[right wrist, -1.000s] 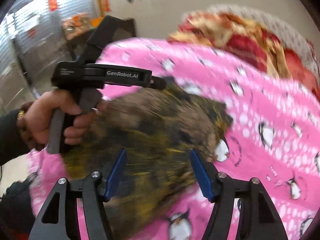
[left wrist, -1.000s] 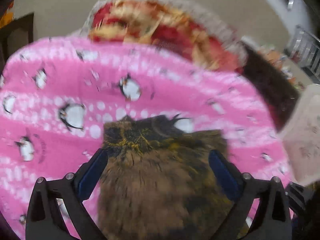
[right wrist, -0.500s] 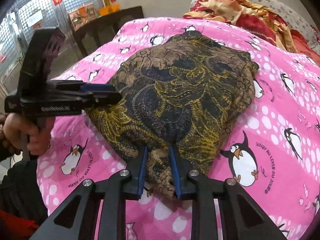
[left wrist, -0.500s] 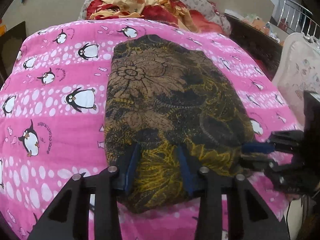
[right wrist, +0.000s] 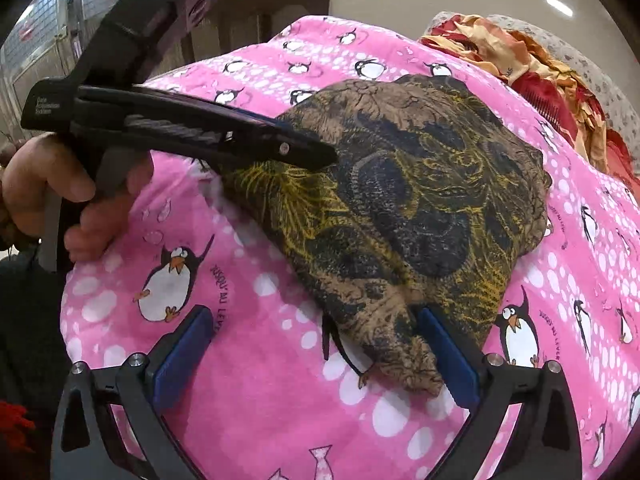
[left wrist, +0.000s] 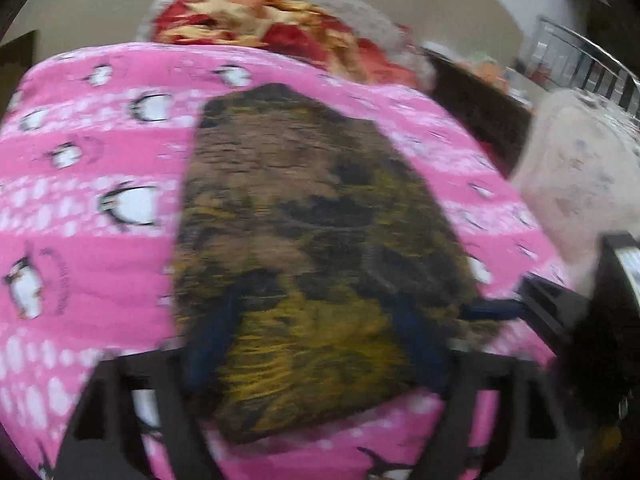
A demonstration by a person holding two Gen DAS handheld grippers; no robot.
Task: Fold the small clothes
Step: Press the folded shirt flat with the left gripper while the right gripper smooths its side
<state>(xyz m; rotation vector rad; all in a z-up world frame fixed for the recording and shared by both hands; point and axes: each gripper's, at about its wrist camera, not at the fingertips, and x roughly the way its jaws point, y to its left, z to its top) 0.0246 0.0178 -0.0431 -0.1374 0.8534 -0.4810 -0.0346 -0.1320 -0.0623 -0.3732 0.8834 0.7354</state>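
A folded garment (left wrist: 312, 216), brown and black with a yellow floral print, lies flat on the pink penguin blanket (left wrist: 80, 264). In the blurred left wrist view my left gripper (left wrist: 316, 344) has its jaws opening wide. The garment's near edge lies between them and the pads do not press on it. My right gripper (right wrist: 316, 354) is also opening. A corner of the garment (right wrist: 400, 184) rests loose against its right pad (right wrist: 448, 356). A hand holds the left gripper (right wrist: 316, 156) over the garment's left edge. The right gripper's blue finger (left wrist: 492, 308) shows at the garment's right edge.
A heap of red and orange cloth (right wrist: 520, 60) lies on a patterned pillow (left wrist: 360, 8) at the blanket's far end. A dark wooden frame (left wrist: 480, 108) and a pale cloth (left wrist: 580, 168) stand to the right. A dark table (right wrist: 272, 12) and metal grilles are at the far left.
A second ago the garment was moving in a blur. Half a second ago both grippers pinched its near edge. Both have now let go and spread wide, and the garment lies still.
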